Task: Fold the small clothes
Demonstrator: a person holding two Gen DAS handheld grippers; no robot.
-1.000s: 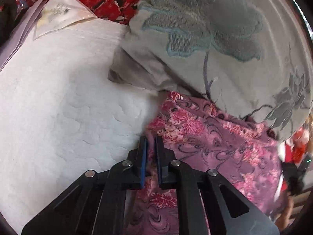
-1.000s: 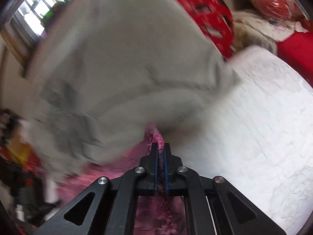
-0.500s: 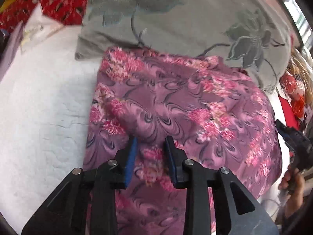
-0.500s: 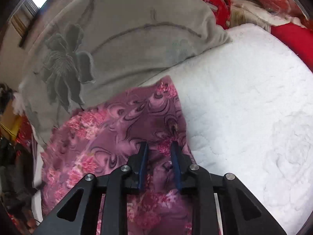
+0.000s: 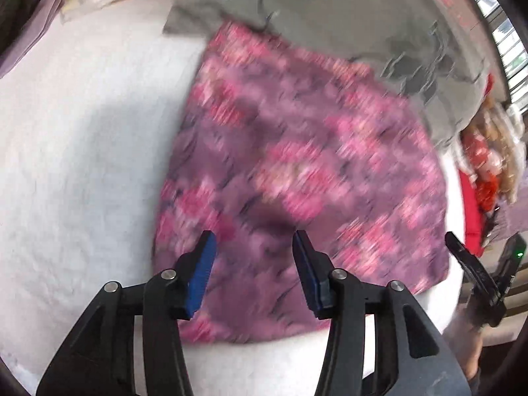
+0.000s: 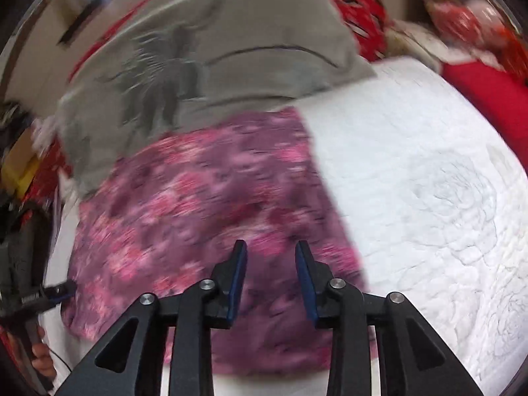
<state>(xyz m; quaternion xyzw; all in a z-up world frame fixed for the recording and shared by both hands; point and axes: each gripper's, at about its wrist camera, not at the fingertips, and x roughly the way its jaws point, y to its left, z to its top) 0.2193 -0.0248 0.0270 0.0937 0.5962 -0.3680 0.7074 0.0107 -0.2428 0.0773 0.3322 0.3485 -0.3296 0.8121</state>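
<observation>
Now each hand-held gripper (image 5: pixel 254 241) (image 6: pixel 271 250) has just opened, empty, over the floral garment (image 5: pixel 307 171).

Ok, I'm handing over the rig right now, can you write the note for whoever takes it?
Left gripper: open, empty, jaws just opened.
Right gripper: open, empty, jaws just opened.
Floral purple garment: released, lying fairly flat on the white quilt, far edge touching the grey pillow.
Done: a fold appears laid down.
Left: check the edges, likely fold again; the frames are blurred.
</observation>
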